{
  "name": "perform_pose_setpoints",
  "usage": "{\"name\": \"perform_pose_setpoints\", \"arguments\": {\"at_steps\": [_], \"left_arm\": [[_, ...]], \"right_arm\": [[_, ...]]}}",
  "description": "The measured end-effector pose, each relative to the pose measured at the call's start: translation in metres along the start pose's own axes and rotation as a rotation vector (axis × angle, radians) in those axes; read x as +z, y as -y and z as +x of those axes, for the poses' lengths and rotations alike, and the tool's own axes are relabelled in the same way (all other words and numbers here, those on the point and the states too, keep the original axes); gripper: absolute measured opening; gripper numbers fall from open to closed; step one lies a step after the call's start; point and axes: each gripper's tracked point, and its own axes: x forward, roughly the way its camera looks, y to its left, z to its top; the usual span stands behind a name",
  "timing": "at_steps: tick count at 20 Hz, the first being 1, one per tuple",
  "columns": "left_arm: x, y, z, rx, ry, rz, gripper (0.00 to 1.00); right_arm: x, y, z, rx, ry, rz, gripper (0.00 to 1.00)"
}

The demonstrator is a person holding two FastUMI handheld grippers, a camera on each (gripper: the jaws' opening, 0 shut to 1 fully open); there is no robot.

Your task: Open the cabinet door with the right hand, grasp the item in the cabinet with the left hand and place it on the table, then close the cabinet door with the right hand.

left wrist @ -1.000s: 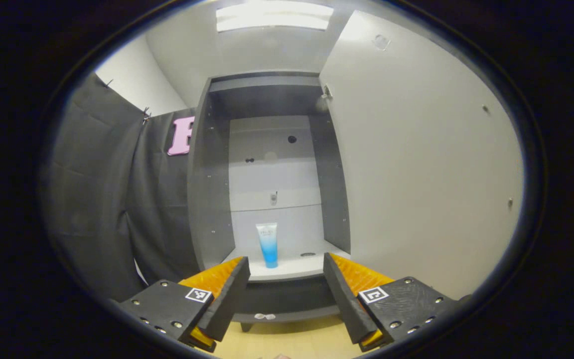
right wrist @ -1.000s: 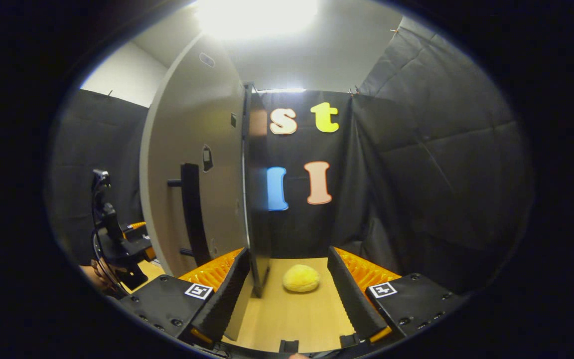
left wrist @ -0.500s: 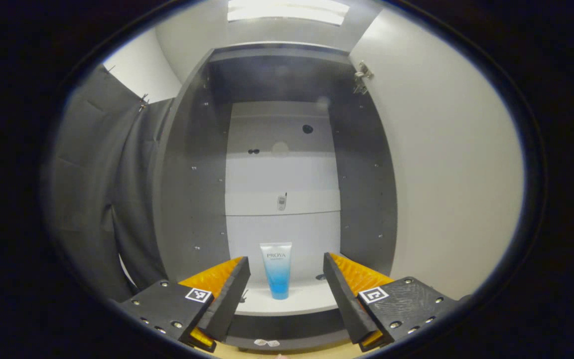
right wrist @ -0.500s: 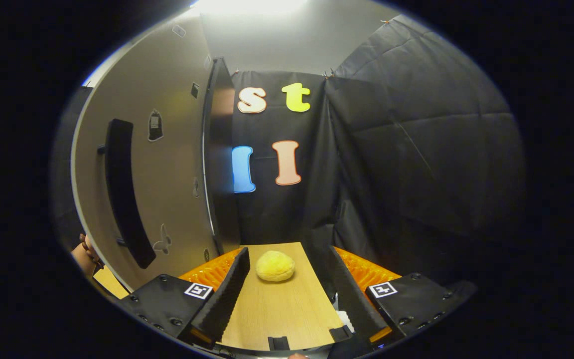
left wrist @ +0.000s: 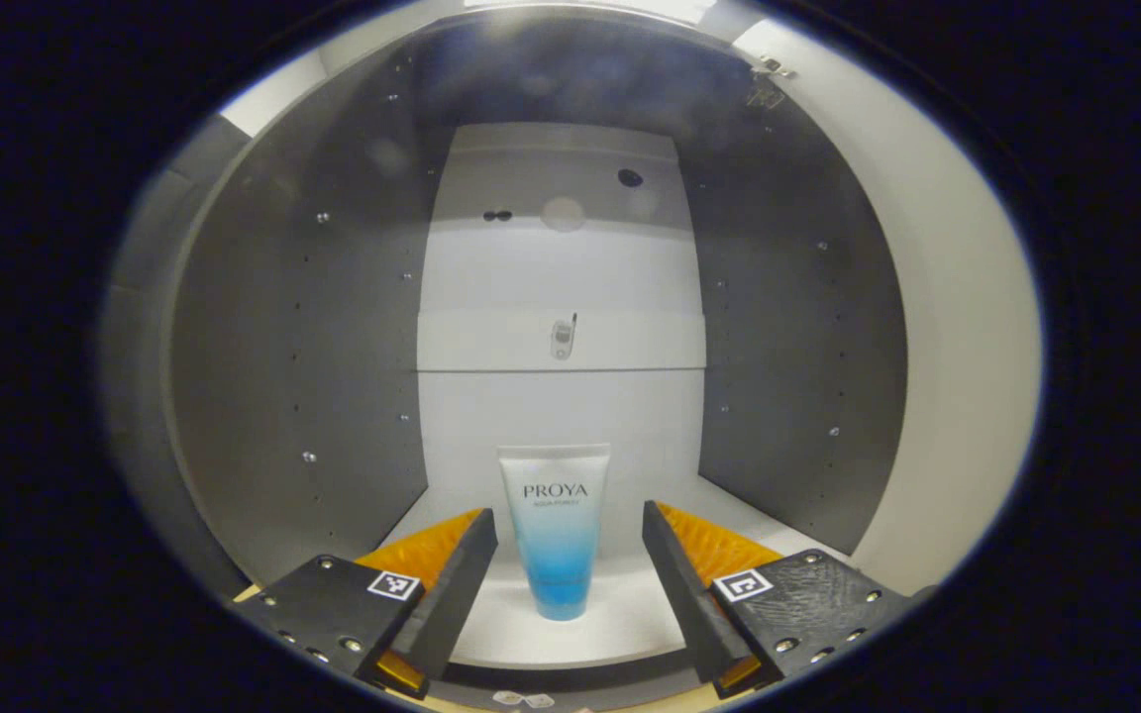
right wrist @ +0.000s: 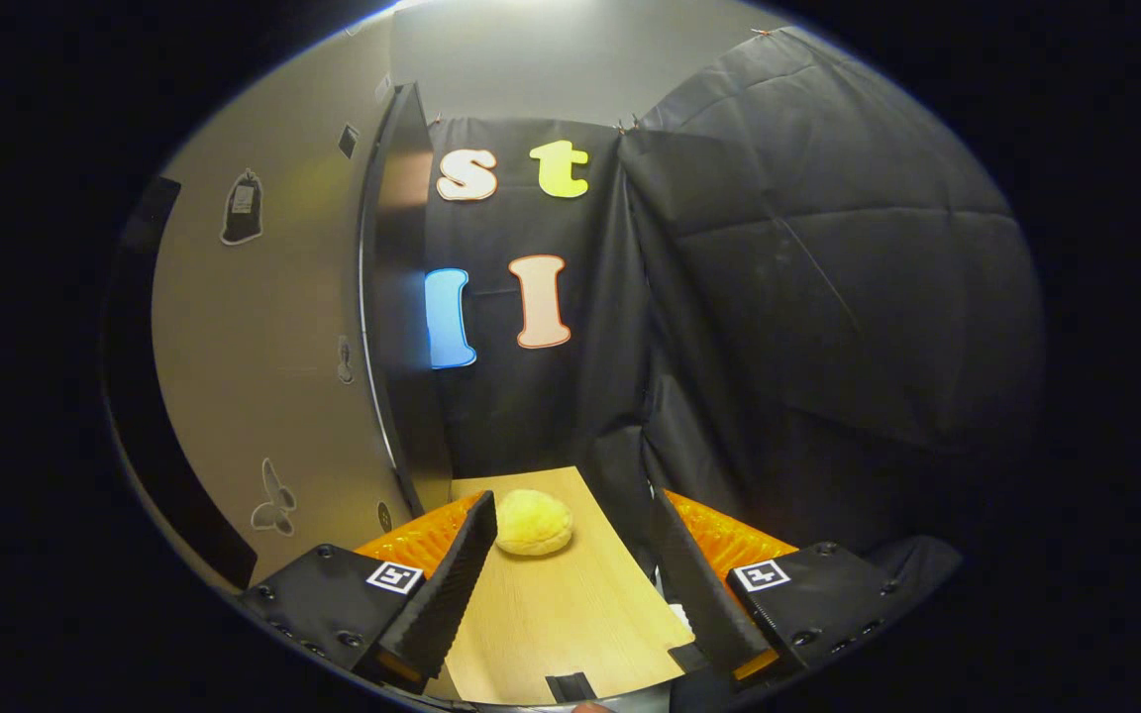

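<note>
A white-to-blue tube (left wrist: 557,530) stands upright on the pale floor of the open cabinet (left wrist: 283,347). My left gripper (left wrist: 569,574) is open at the cabinet's mouth, its fingers either side of the tube's lower half and a little in front, not touching it. The cabinet door (left wrist: 957,327) stands swung open on the right of the left gripper view. In the right gripper view the door's outer face (right wrist: 273,347) with its dark handle (right wrist: 150,416) fills the left side. My right gripper (right wrist: 570,579) is open over the wooden table (right wrist: 570,614), holding nothing.
A yellow round sponge-like lump (right wrist: 533,522) lies on the table just beyond my right gripper's left finger. Black cloth wall (right wrist: 808,297) closes in the right side and back. The cabinet's grey side walls (left wrist: 798,327) flank the tube closely.
My left gripper has moved forward into the cabinet, so the tube now stands between its fingers. My right gripper has swung right, away from the door handle.
</note>
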Motion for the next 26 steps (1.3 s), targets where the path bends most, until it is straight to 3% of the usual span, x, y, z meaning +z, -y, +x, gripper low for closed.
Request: {"name": "perform_pose_setpoints", "arguments": {"at_steps": [4, 7, 8, 9, 10, 12, 15, 16, 18, 19, 20, 22, 23, 26], "left_arm": [[-0.005, -0.007, 0.008, 0.025, -0.005, 0.013, 0.89], [-0.004, -0.008, 0.007, 0.036, -0.002, 0.003, 0.54], [-0.004, -0.009, 0.005, 0.036, -0.009, -0.001, 0.55], [-0.004, -0.009, 0.001, 0.036, -0.009, -0.01, 0.48], [-0.003, -0.012, -0.007, 0.037, -0.004, -0.018, 0.52], [-0.001, -0.019, -0.027, 0.05, 0.013, -0.027, 0.48], [0.0, -0.031, -0.053, 0.076, 0.021, -0.031, 0.46], [0.001, -0.036, -0.063, 0.085, 0.028, -0.034, 0.46], [-0.001, -0.044, -0.083, 0.106, 0.039, -0.027, 0.46], [-0.004, -0.049, -0.093, 0.114, 0.039, -0.02, 0.46], [-0.008, -0.053, -0.106, 0.12, 0.037, -0.015, 0.52], [-0.018, -0.061, -0.127, 0.135, 0.038, -0.012, 0.52], [-0.023, -0.066, -0.138, 0.145, 0.037, -0.012, 0.52], [-0.044, -0.076, -0.166, 0.166, 0.023, -0.022, 0.46]], "right_arm": [[-0.003, -0.004, 0.015, -0.018, -0.021, 0.006, 0.98], [-0.005, -0.001, 0.012, -0.014, -0.023, -0.001, 0.98], [-0.006, -0.001, 0.012, -0.009, -0.024, -0.002, 0.98], [-0.005, -0.001, 0.011, -0.004, -0.024, -0.001, 0.98], [-0.006, -0.001, 0.011, 0.002, -0.024, 0.001, 0.93], [-0.006, -0.001, 0.01, 0.021, -0.021, 0.003, 0.98], [-0.005, -0.004, 0.007, 0.056, -0.015, -0.01, 0.98], [-0.006, -0.004, 0.006, 0.068, -0.012, -0.014, 0.93], [-0.006, -0.005, 0.006, 0.089, -0.009, -0.014, 0.98], [-0.006, -0.005, 0.006, 0.099, -0.008, -0.012, 0.93], [-0.008, -0.006, 0.005, 0.109, -0.006, -0.009, 0.98], [-0.009, -0.007, 0.004, 0.125, 0.0, -0.016, 0.93], [-0.009, -0.006, 0.004, 0.128, 0.006, -0.026, 0.98], [-0.007, -0.003, 0.003, 0.131, 0.031, -0.033, 0.93]]}}
